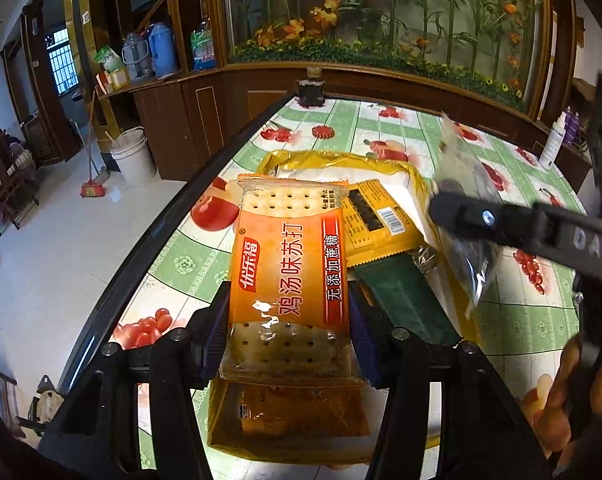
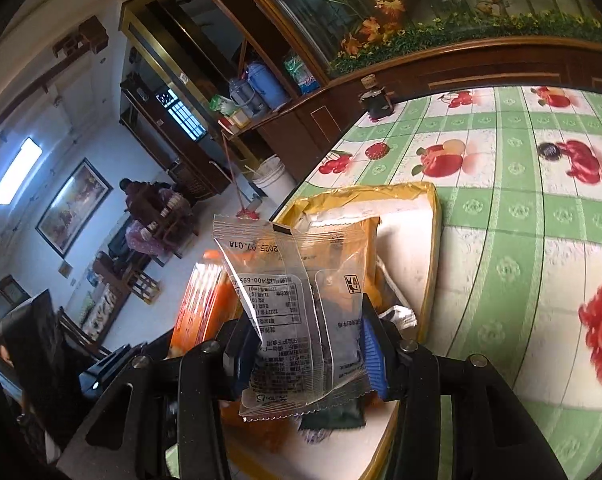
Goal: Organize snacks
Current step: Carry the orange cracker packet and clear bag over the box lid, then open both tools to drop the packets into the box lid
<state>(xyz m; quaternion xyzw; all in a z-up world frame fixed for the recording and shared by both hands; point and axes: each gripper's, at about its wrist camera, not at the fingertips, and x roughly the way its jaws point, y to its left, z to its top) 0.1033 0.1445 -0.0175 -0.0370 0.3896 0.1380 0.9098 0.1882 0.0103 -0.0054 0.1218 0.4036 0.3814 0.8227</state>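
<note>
Orange cracker packet clamped in downward-tilted left gripper jaws

Orange cracker pack and clear snack packet above yellow-rimmed tray.

The left gripper fills the lower middle of its own wrist view, its black fingers reaching up from the bottom edge and its blue pads pressed against both sides of an orange cracker packet. The right gripper sits low and centre in its own view, pads clamped on a clear wrapped snack. In the left view, the right gripper's black finger crosses the right side of the frame, and part of a hand shows at lower right.
</note>
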